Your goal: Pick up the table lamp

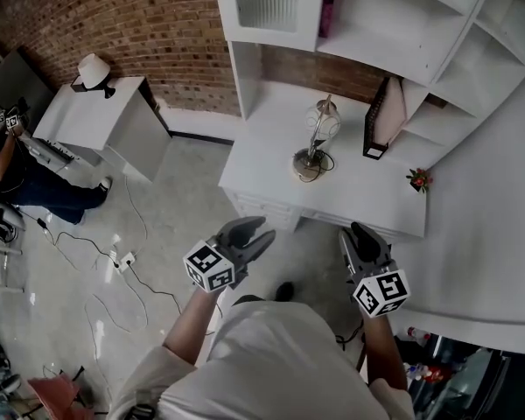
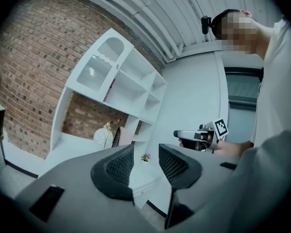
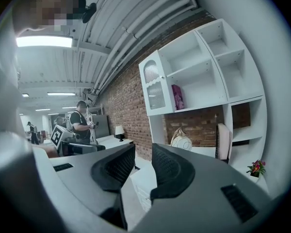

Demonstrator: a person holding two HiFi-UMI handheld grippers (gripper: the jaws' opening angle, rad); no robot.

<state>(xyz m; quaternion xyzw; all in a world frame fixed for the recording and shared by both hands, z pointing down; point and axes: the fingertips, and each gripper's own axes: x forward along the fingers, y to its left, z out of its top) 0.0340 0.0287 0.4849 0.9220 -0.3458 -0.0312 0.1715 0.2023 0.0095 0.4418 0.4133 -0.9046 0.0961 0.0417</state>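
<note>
The table lamp (image 1: pixel 316 138) stands on the white surface (image 1: pixel 367 195) under the shelves (image 1: pixel 394 24) — its globe looks fragile, so I'd take the slim stem — while the left gripper (image 1: pixel 261 234) and right gripper (image 1: pixel 355 233) hang short of it, jaws part-open and empty.

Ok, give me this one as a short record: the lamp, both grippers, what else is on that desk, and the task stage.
table lamp: upright on the white desk, below the shelf unit, untouched
left gripper: jaws apart, empty, short of the desk's front edge
right gripper: jaws apart, empty, short of the desk's front edge
also on desk: file holder and small potted flowers, both right of the lamp
task stage: approach; lamp not yet gripped
</note>
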